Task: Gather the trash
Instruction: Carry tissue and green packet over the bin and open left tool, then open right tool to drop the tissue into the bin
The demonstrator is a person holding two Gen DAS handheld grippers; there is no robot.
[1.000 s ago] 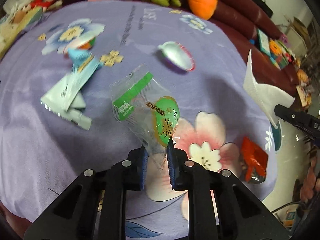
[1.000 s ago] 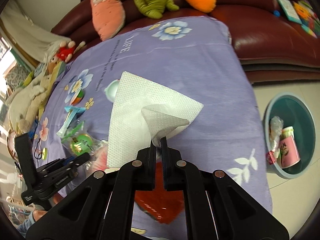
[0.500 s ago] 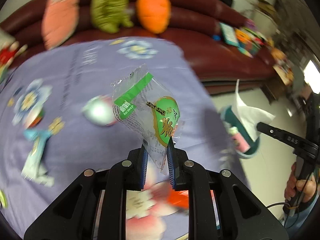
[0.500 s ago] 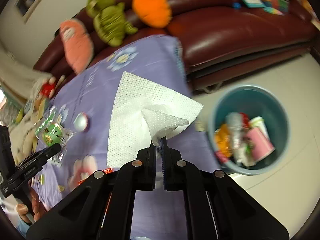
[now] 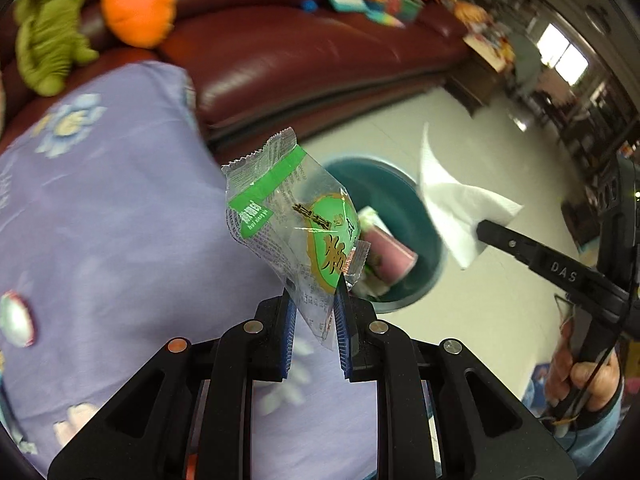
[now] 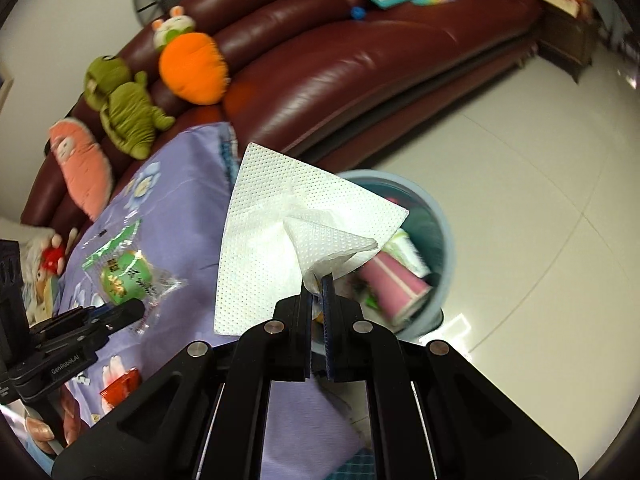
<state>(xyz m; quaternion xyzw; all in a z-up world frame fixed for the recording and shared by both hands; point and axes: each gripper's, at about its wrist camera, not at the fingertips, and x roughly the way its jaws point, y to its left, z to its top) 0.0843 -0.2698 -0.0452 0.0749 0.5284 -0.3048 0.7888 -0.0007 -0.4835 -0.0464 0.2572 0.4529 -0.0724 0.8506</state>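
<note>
While left hides it, red wrapper (image 6: 120, 390) right

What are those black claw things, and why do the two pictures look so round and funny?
They are grabbers, not robot arms. A person holds one in each hand, and each has a small wide-eyed camera on it, which bends the picture round. One picture looks along the left gripper; it is pinching a see-through snack wrapper with green print. The other looks along the right gripper, which is pinching a white paper napkin. Each camera also sees the other grabber off to the side. Below is a table under a purple flowered cloth, with a red packet on it. On the floor stands a teal bin that already holds rubbish. Behind is a dark red sofa with plush toys.
</note>
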